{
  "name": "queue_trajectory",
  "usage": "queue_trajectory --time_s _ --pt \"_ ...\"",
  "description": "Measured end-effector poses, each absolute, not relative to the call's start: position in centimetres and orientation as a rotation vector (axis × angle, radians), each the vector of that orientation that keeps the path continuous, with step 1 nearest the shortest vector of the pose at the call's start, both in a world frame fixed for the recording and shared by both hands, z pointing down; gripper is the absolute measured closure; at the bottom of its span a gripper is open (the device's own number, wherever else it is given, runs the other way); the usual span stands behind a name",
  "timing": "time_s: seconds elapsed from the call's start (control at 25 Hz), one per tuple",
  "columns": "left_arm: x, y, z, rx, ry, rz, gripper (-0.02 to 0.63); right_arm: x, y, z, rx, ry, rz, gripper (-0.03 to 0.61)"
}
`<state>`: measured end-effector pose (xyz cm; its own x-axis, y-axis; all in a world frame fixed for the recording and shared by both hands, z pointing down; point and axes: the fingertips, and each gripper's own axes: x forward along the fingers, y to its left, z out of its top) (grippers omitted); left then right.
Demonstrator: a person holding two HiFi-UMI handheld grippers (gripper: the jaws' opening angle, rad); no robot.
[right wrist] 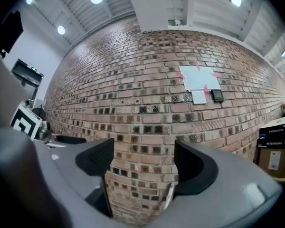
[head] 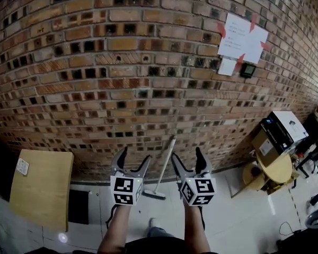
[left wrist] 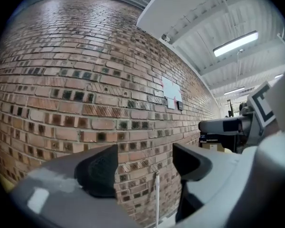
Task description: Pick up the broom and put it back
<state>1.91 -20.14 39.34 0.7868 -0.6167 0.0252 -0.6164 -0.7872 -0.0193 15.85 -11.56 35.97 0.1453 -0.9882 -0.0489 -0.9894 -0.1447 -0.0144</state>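
A broom with a pale handle leans upright against the brick wall, its head on the floor between my two grippers in the head view. Its handle shows low in the left gripper view between the jaws, some way off. In the right gripper view a pale strip of the handle shows just inside the right jaw. My left gripper is open and empty, left of the broom. My right gripper is open and empty, right of it. Both point at the wall.
A tan board lies at the lower left near the wall. At the right stand a round wooden table and a cardboard box with a printer. White papers are taped to the wall. A cable lies on the pale floor.
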Motion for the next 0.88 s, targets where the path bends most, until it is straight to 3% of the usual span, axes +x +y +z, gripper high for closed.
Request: queue_trajectory --time_s 0.2,0.44,0.88 --pt "4.6 -25.3 38.4 -2.911 1.132 -0.039 0.25 18.4 -18.9 36.2 -2.242 2.142 0.014 0.178" --pt "3.0 -29.8 38.2 -2.836 1.338 -0.079 0.25 17.6 -25.4 36.4 -2.077 2.293 -0.012 0.179" --pt "2.4 -34.0 38.7 -2.841 1.312 -0.111 0.258 17.2 -29.0 38.1 -2.072 2.29 -0.068 0.184"
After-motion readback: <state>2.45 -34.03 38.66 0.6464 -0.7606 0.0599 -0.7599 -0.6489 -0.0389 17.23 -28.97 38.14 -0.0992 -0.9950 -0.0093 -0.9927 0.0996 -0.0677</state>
